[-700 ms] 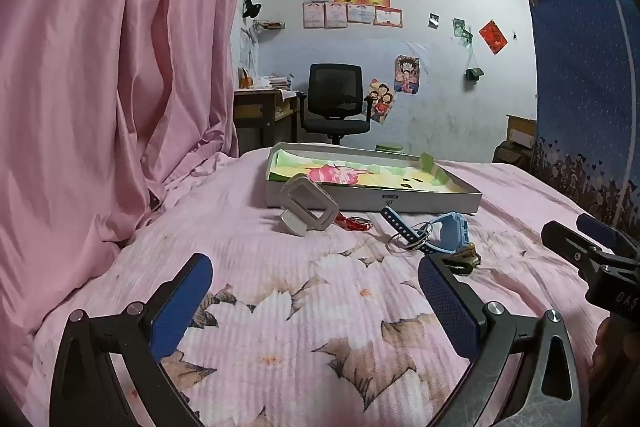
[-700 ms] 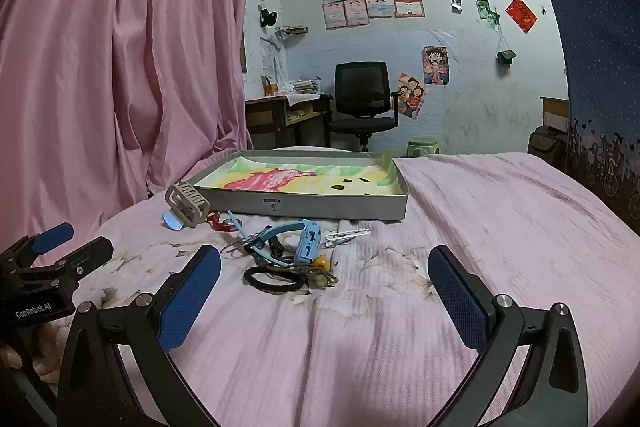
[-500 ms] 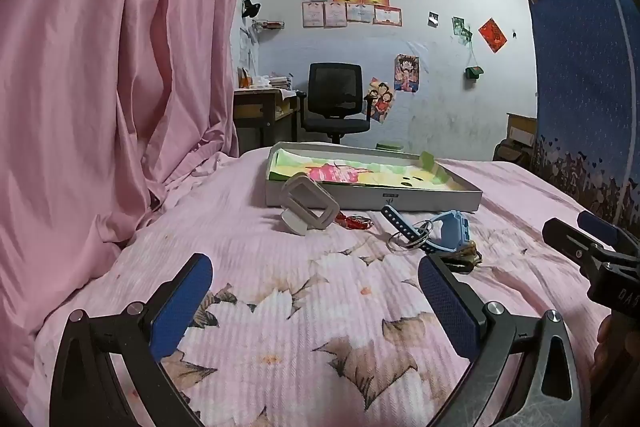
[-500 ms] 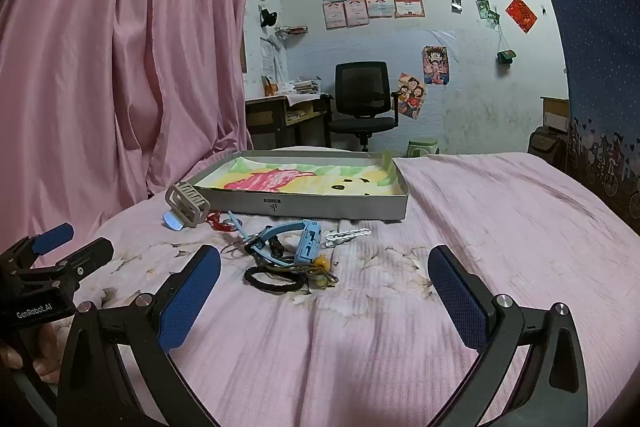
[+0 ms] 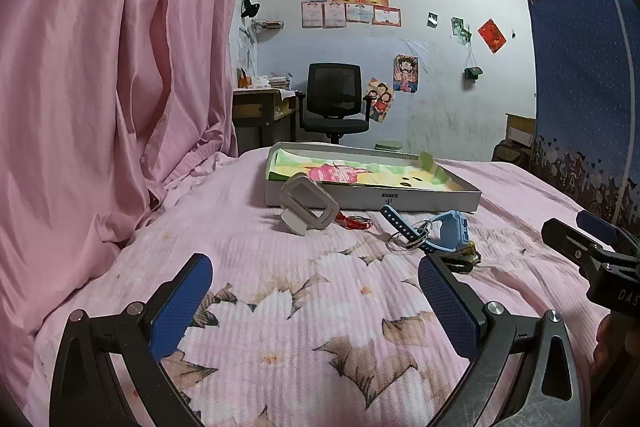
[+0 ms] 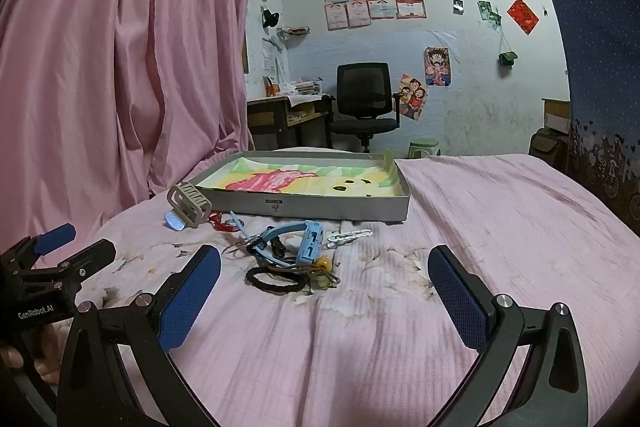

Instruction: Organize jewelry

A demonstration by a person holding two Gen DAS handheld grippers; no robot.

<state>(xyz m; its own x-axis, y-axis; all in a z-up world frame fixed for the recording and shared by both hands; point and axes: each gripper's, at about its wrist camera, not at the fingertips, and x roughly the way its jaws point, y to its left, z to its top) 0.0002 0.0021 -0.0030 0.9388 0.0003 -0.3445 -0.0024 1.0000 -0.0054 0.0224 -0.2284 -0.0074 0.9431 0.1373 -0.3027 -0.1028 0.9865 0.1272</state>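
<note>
You held both grippers low over the pink bed cover (image 6: 500, 219), and neither one touched anything. The left gripper (image 5: 316, 301) had its jaws spread wide with nothing between them, and the right gripper (image 6: 324, 291) was spread wide and empty in the same way. The jewelry lay in a small heap on the cover, just in front of the shallow grey box (image 6: 320, 205) with the colourful picture inside. In this heap you could see a light blue watch (image 6: 310, 247), a black hair tie (image 6: 274, 279), a yellow bead (image 6: 322, 263), some thin metal rings (image 5: 412, 237) and a white clip (image 6: 348, 235). A grey strap-like piece (image 5: 310, 205) stood a little apart on the left side, close to the box wall, with something red (image 5: 354, 222) beside it.
</note>
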